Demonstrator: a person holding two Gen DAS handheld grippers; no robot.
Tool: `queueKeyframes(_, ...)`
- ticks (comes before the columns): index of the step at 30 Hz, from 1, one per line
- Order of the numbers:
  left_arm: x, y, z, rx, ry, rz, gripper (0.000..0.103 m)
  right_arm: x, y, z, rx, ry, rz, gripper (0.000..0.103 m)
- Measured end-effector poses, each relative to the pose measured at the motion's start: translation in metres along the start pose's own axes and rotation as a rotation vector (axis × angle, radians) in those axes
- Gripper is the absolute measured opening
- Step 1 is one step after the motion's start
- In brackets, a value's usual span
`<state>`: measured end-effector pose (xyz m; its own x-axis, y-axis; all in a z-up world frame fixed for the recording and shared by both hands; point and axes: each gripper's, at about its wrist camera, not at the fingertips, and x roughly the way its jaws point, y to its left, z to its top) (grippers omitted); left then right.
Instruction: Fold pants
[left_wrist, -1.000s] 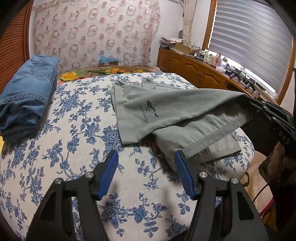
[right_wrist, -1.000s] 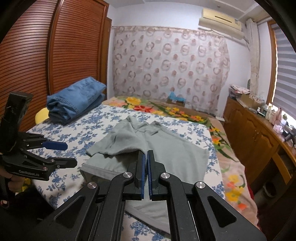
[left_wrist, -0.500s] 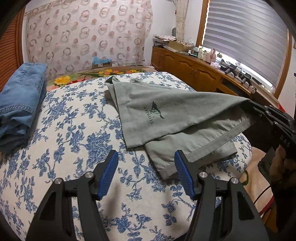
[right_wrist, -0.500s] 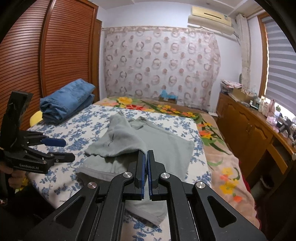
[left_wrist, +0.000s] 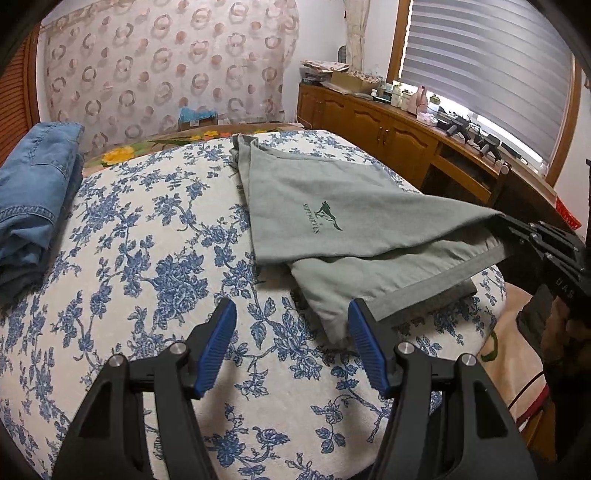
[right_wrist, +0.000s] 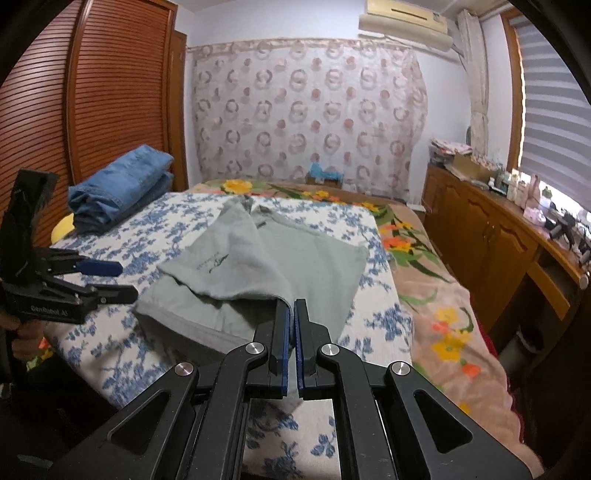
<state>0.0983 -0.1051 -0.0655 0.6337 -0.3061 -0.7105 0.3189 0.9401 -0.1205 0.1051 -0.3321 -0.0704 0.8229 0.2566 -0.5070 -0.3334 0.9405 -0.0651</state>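
Now the pants (left_wrist: 332, 221), grey-green with a small dark logo, lie on the bed (left_wrist: 147, 258), partly doubled: one layer is drawn over another, its corner lifted off the sheet and running straight into the right gripper (right_wrist: 291, 314). That gripper is clamped tight on the fabric, cloth pinched between its blue pads. Over the last second the pants have shifted across the bed toward the left gripper's right side, and the top layer reads flatter and more stretched than before; the logo sits further along in the left wrist view. The right gripper has carried its corner sideways and slightly lower while keeping the pinch.

Left gripper (left_wrist: 291, 339) hangs with jaws parted, nothing between the pads, no change in gap across the second. Its right finger (left_wrist: 364, 343) is just beside the hem band of the lower layer, possibly overlapping it in view; contact cannot be told. Ahead of it is bare floral sheet.

Judgement: fold is mid-way, one hand dragging a layer over, the other not yet engaged. Likely the left gripper needs to take the near hem or hold the lower layer down before the fold is laid.

Further out, a stack of folded jeans (left_wrist: 33, 206) sits well apart, off to the left gripper's far left. Cabinets (right_wrist: 487, 236) run along the right gripper's right.
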Motion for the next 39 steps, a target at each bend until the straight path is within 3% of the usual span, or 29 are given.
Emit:
queueKeyframes(15, 0.015, 0.004, -0.008, 0.005, 0.035, 0.019, 0.062, 0.031, -0.018, -0.034, 0.098, 0.158, 0.059, 0.000)
queueKeyframes(23, 0.016, 0.006, -0.011, -0.008, 0.039, 0.005, 0.062, 0.020, -0.024, -0.032, 0.118, 0.151, 0.058, 0.010)
queueKeyframes(27, 0.015, 0.009, -0.012, -0.029, 0.034, -0.008, 0.062, 0.010, -0.026, -0.025, 0.125, 0.121, 0.047, 0.023)
queueKeyframes(31, 0.007, 0.013, -0.010, -0.038, 0.009, 0.008, 0.062, 0.002, -0.027, -0.013, 0.126, 0.080, 0.043, 0.028)
queueKeyframes(35, -0.005, 0.021, -0.007, -0.050, -0.023, 0.028, 0.062, 0.010, -0.019, -0.001, 0.088, 0.076, 0.052, 0.032)
queueKeyframes(37, -0.010, 0.027, -0.005, -0.058, -0.036, 0.038, 0.062, 0.019, -0.011, 0.006, 0.065, 0.080, 0.070, 0.043)
queueKeyframes(39, -0.016, 0.033, -0.004, -0.067, -0.049, 0.052, 0.062, 0.027, -0.004, 0.011, 0.050, 0.085, 0.091, 0.045)
